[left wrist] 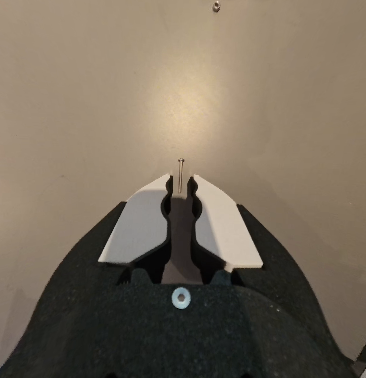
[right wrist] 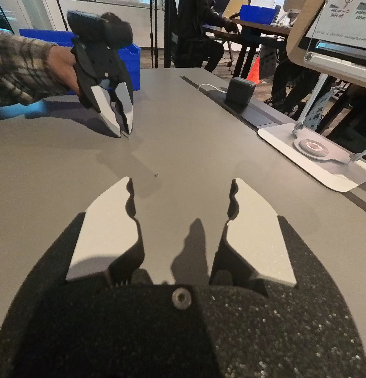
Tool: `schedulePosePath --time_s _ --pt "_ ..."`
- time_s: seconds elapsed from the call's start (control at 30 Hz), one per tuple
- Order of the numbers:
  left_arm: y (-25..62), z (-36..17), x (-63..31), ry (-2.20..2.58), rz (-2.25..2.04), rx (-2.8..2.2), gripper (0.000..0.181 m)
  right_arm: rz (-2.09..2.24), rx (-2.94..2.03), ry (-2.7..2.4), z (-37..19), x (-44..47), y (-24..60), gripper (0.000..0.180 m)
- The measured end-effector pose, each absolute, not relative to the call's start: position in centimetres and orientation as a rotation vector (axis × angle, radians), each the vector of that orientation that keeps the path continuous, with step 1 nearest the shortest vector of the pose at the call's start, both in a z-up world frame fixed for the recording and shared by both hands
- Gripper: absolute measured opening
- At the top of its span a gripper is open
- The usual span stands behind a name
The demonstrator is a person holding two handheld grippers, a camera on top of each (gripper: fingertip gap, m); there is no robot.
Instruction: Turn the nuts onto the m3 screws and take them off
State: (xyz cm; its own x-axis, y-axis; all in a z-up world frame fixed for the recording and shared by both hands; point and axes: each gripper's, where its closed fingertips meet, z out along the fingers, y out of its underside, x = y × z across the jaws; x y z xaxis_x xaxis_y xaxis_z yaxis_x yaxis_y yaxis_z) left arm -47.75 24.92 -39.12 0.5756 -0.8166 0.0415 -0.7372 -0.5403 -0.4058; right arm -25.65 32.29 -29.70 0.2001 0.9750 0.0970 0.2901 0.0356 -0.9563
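A thin silver m3 screw (left wrist: 180, 176) lies flat on the grey table (left wrist: 96, 102), head pointing away from me. My left gripper (left wrist: 181, 176) points steeply down with its white fingers either side of the screw shaft. The jaws stand narrowly apart and do not touch the screw. From the right wrist view the left gripper (right wrist: 124, 134) has its tips at the table, with the screw (right wrist: 126, 136) poking out beneath. A small nut (left wrist: 215, 6) lies farther off; it sits on the table (right wrist: 178, 122) just ahead of my right gripper (right wrist: 182, 180), left of centre (right wrist: 156, 174). The right gripper is wide open and empty.
A person's hand and plaid sleeve (right wrist: 24, 67) hold the left gripper. Blue bins (right wrist: 129, 59) stand at the far left. A small dark cube with a white cable (right wrist: 240, 90) sits on a dark strip. A monitor stand's white base (right wrist: 313, 155) is at the right. The grippers' ends are close to 25 cm from one another. The small nut (left wrist: 215, 6) is about 15 cm from both grippers' fingertips.
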Motion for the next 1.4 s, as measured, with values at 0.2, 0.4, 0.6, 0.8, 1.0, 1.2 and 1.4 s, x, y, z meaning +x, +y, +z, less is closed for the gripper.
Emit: schedulePosePath --time_s 0.2,0.4,0.6,0.8,1.0,1.2,1.4 --pt "24.8 -39.1 -48.0 1.261 -0.323 -2.474 0.015 0.848 -1.456 -1.287 -29.7 -25.7 32.2 0.089" --pt "24.9 -39.2 -48.1 1.256 -0.316 -2.475 0.014 0.848 -1.458 -1.289 -29.8 -25.7 32.2 0.089" --pt "24.9 -39.2 -47.9 1.271 -0.302 -2.454 0.002 0.846 -1.459 -1.294 -29.9 -25.8 32.1 0.089" --pt "24.8 -39.2 -47.3 1.260 -0.340 -2.419 0.002 0.853 -1.456 -1.299 -29.9 -25.9 31.9 0.089" --pt "26.0 -37.4 -45.2 1.137 -0.494 -2.328 0.002 0.928 -1.441 -1.287 -29.5 -26.4 31.5 0.086" --pt "28.2 -33.7 -41.0 0.978 -0.659 -2.121 0.002 1.087 -1.381 -1.273 -26.4 -28.4 30.9 0.072" --pt "28.4 -32.2 -37.7 1.024 -0.738 -2.041 0.002 1.163 -1.336 -1.425 -26.9 -31.0 30.8 0.053"
